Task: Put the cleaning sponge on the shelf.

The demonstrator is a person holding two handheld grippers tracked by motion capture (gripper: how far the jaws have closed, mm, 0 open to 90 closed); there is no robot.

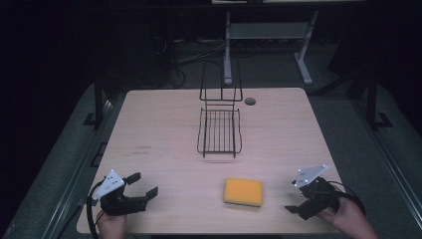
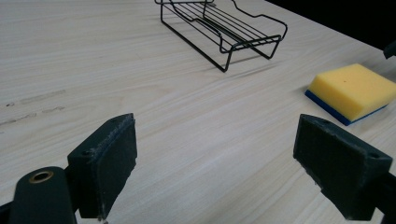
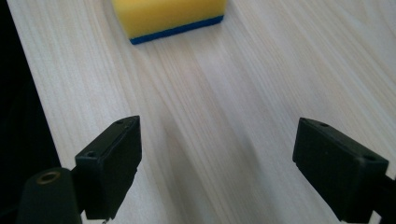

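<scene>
A yellow sponge [image 1: 243, 192] with a blue underside lies flat on the wooden table [image 1: 164, 114], near the front edge and right of the middle. A black wire rack [image 1: 219, 132] stands at the table's centre, farther back. My left gripper [image 1: 144, 183] is open at the front left, pointing right toward the sponge [image 2: 350, 88] and the rack [image 2: 224, 28], with nothing between its jaws [image 2: 219, 163]. My right gripper [image 1: 294, 199] is open at the front right, a short way from the sponge [image 3: 168, 16], and its jaws [image 3: 224, 163] hold nothing.
A round cable hole [image 1: 250, 101] sits near the table's back edge, right of the rack. Faint marks [image 1: 143, 148] show on the left of the tabletop. The table's front edge [image 3: 28, 93] runs close beside my right gripper. Beyond the table stand white desk legs [image 1: 228, 55] on a dark floor.
</scene>
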